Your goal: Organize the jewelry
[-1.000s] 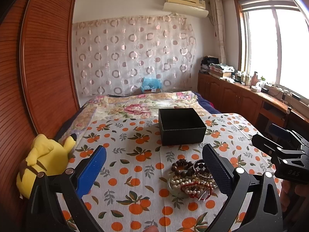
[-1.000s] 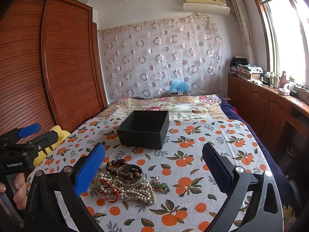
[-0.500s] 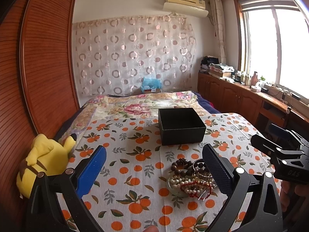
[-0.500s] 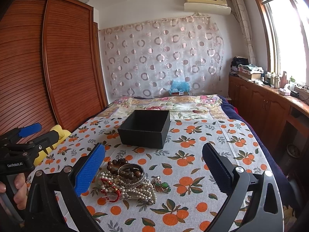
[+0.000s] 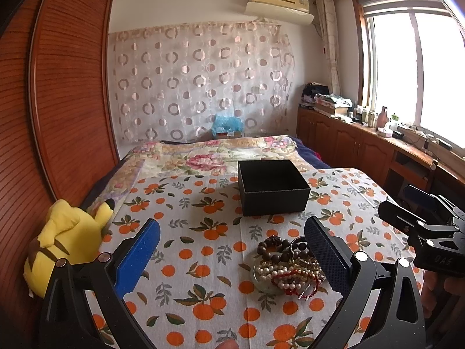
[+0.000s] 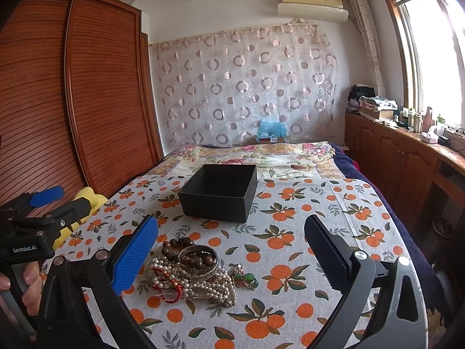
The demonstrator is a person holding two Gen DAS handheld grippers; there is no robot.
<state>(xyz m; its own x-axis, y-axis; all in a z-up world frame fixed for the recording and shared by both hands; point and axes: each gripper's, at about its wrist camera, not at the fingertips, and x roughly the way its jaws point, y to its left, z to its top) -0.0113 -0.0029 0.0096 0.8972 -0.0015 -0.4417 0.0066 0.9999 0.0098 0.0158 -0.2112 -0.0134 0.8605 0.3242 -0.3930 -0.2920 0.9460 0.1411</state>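
The left hand-held gripper (image 5: 232, 250) hangs over the bed with its two fingers spread wide and nothing between them; its left pad (image 5: 136, 258) is bright blue and finely dimpled, its right pad (image 5: 325, 254) dark with the same texture. The right hand-held gripper (image 6: 231, 250) is equally wide open and empty, its fingers apart above the cloth and touching nothing. Between them, on a white bedspread (image 6: 290, 221) printed with oranges and green leaves, lies the jewelry pile (image 6: 193, 273): strands of small round pearls, dark wooden beads, a metal bangle, a red cord and a green-stoned piece just beside it, all tangled together. In the left wrist view the pile (image 5: 287, 264) sits close to the right pad, partly hidden behind it. Beyond the pile, apart from it, stands an open square black box (image 6: 219, 192) with matte walls. A soft yellow plush toy (image 5: 66, 238) rests at the bed's edge against the slatted wooden wardrobe (image 5: 64, 87).
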